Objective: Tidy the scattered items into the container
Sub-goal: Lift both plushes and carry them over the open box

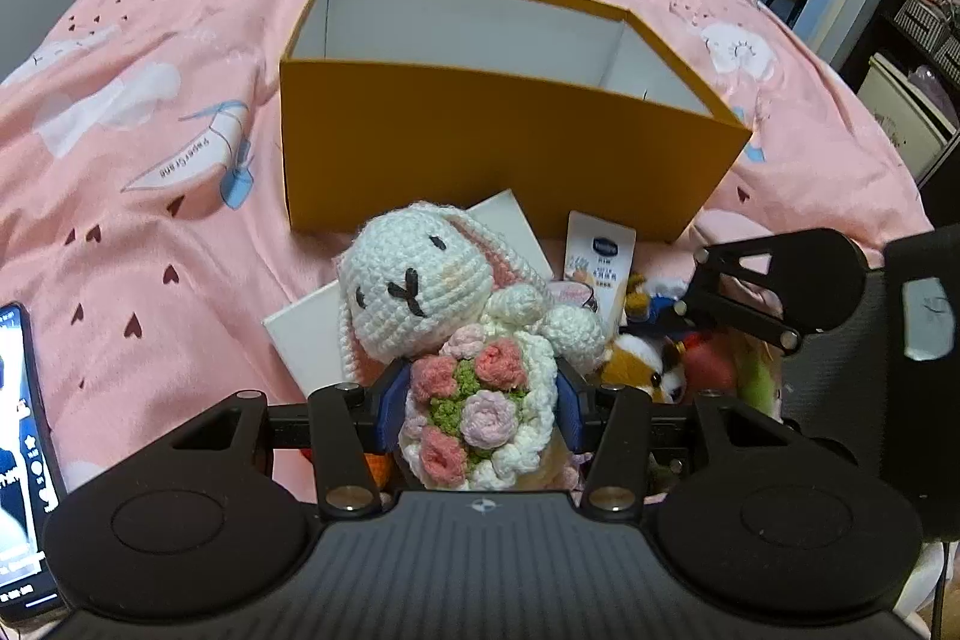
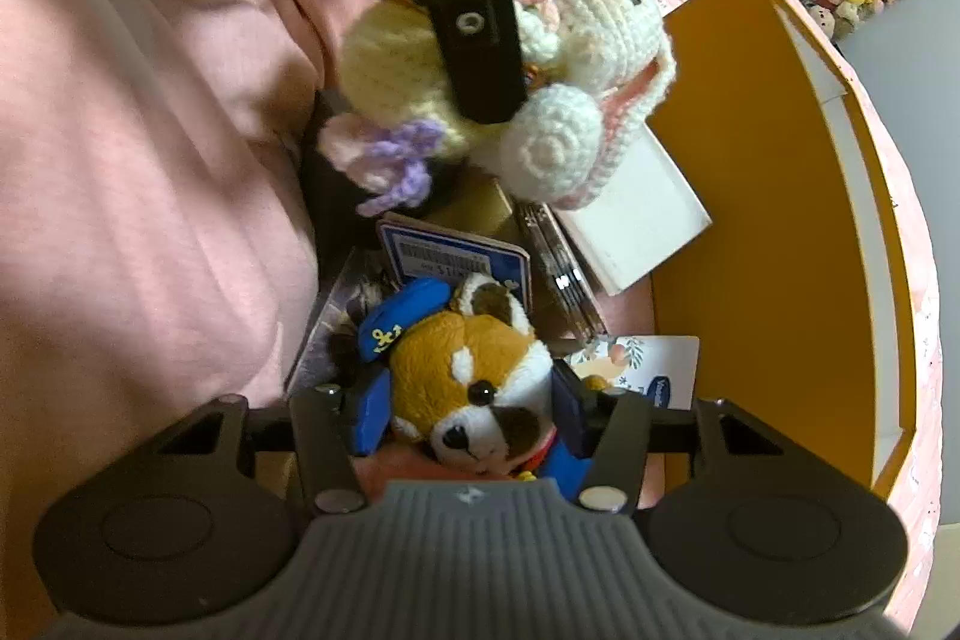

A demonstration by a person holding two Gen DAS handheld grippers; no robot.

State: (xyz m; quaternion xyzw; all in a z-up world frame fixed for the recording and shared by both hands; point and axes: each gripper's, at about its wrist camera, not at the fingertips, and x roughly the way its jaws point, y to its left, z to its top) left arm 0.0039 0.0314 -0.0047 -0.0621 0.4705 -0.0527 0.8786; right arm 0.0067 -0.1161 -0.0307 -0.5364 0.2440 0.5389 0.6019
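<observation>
Landmark: the orange box (image 1: 510, 142), open-topped with a white inside, is sitting on the pink bedspread (image 1: 150, 112); every place below is given relative to it.
Left gripper (image 1: 483, 409): its blue pads are pressing on both sides of the crocheted rabbit (image 1: 414, 292), at the yarn bouquet on the toy's front; the jaws are standing partly apart, filled by the toy.
Crocheted rabbit: it is being held upright just in front of the box's near wall, outside the box, head toward the box.
Right gripper (image 2: 471, 415): its blue pads are lying against both sides of the plush red panda (image 2: 474, 388), at the head; the jaws are about half apart around it.
Plush red panda: wearing a blue sailor cap, it is sitting in front of the box near its corner, outside it, on top of the scattered pile.
White flat box (image 2: 636, 226): it is lying against the foot of the orange box's near wall, under and behind the rabbit.
Lotion sachet (image 1: 600, 259): it is standing close to the box's near wall, beside the rabbit.
Blue barcode card (image 2: 456, 256): it is lying in the pile in front of the box, just behind the panda.
Phone (image 1: 24, 454): screen lit, it is lying on the bedspread well away from the box, at the left edge of the left wrist view.
Box contents: only the white inner walls are showing; the floor cannot be seen.
</observation>
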